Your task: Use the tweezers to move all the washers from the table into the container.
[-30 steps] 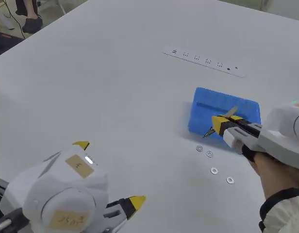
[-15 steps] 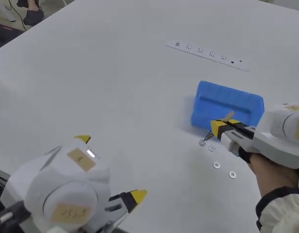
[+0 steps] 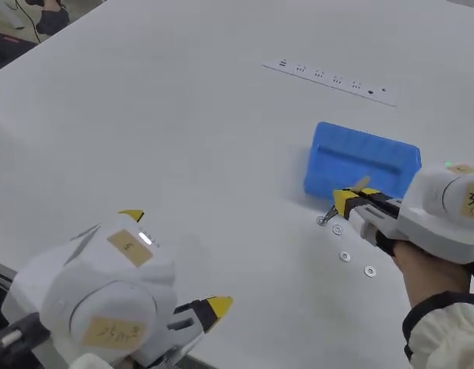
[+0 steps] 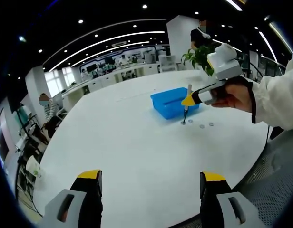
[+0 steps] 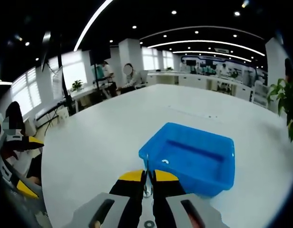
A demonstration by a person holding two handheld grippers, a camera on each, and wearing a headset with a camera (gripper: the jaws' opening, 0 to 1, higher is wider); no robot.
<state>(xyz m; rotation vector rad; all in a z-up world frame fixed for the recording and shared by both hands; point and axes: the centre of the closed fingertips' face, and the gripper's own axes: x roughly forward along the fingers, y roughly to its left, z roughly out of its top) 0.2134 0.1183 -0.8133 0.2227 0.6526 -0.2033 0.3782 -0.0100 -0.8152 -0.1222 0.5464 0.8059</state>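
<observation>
My right claw [image 3: 346, 201] is pinched together on the tweezers [image 3: 328, 216], the jaws almost meeting around the thin stem. The tweezers' tip is down at the table [image 3: 183, 131], at or touching the nearest washer [image 3: 322, 222]; I can't tell if it's gripped. Three more washers [image 3: 345, 256] trail off in a loose line under the claw and back toward my hand [image 3: 425, 273], all flat on the table and apart from each other. The blue container [image 3: 365, 160] sits just ahead of the claw, with its near wall standing between the tip and its inside. In the right gripper view a small pale ring [image 5: 164, 161] lies on the container floor, probably a washer. A white power strip [image 3: 329, 79] lies well beyond the container. My left claw [image 3: 174, 261] has its jaws wide apart, holding nothing, well off to the side of the right claw and low over the near table edge. Far behind are desks and a potted plant [image 5: 285, 102].
</observation>
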